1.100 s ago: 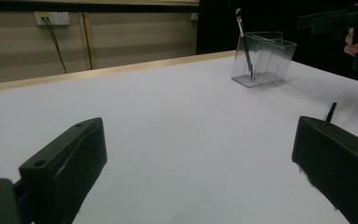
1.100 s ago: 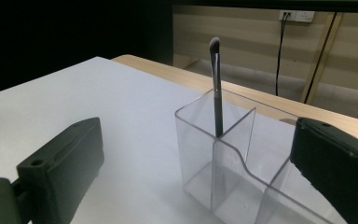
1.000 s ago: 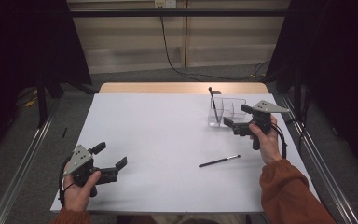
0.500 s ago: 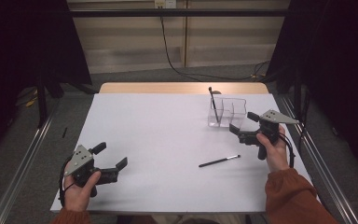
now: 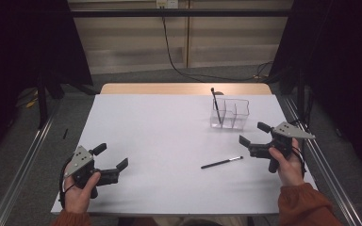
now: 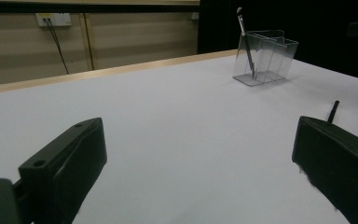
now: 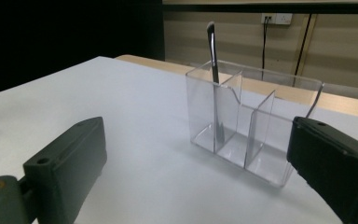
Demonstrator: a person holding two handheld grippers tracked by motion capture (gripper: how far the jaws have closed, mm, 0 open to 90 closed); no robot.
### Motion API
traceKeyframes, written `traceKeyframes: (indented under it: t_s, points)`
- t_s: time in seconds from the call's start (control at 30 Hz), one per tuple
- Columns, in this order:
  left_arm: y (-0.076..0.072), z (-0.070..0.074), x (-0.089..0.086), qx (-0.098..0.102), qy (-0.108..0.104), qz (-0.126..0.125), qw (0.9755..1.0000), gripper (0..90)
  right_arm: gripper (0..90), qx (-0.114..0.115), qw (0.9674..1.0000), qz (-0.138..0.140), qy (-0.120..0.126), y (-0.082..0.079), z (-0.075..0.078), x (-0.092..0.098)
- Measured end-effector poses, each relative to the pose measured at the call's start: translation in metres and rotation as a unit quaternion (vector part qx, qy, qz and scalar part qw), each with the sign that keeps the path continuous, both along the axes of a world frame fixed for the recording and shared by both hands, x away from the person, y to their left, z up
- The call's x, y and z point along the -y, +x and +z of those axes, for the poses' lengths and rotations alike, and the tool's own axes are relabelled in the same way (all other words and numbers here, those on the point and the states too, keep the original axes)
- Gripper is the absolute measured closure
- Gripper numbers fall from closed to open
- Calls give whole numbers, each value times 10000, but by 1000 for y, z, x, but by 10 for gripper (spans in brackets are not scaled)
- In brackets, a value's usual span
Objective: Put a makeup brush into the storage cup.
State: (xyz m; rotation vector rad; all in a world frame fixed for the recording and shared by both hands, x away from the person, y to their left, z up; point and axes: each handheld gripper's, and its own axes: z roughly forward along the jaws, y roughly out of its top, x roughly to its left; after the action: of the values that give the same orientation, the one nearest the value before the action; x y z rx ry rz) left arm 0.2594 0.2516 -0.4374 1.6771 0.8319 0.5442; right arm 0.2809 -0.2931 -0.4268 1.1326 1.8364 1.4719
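Two brushes: one upright in organizer [image 5: 229, 113], one loose [image 5: 221, 162] on bench [image 5: 169, 141]. Right claw [image 5: 253, 135] wide open, empty, beside loose brush. Left claw [image 5: 111, 157] open, empty. Judgement: descend square across handle, close mid-shaft.

Lab rig: black curtains [image 5: 23, 47] enclose white table [image 5: 169, 141].

My white table [image 5: 169, 141] carried a clear organizer [image 5: 229, 113] and, well apart, a loose brush [image 5: 221, 162].
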Motion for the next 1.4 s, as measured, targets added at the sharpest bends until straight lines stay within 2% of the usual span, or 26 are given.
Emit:
traceKeyframes:
  t_s: [0.13, 0.33, 0.6, 0.67, 0.8, 0.87, 1.17, 1.4]
  points:
    - [-1, 1, 0, 1, 4, -14, 10000, 30, 43, -18, 10000, -12, -76, -11, -4, 0]
    - [-4, 1, 0, -4, -5, -12, 10000, 29, 29, -77, 10000, 44, 1, -26, -7, 6]
    - [-12, 2, -4, -5, -15, 37, 10000, 29, 28, -88, 9999, 12, -80, -48, -16, 10]
    - [-15, 2, -6, 16, 1, 56, 10000, 28, 28, -80, 9998, 12, -165, -54, -18, 10]
    - [-18, 2, -8, 18, -40, 98, 9999, 27, 27, 35, 10000, -26, -82, -63, -15, 15]
    - [-18, 2, -9, 9, -65, 105, 9999, 27, 26, 53, 10000, -50, -20, -64, -15, 17]
    - [-15, 1, -9, -20, -31, 100, 9999, 28, 24, 24, 10000, 30, -45, -61, -16, 13]
    - [-16, 1, -10, -68, -105, 123, 9998, 28, 20, -27, 9999, 115, -69, -54, -15, 9]
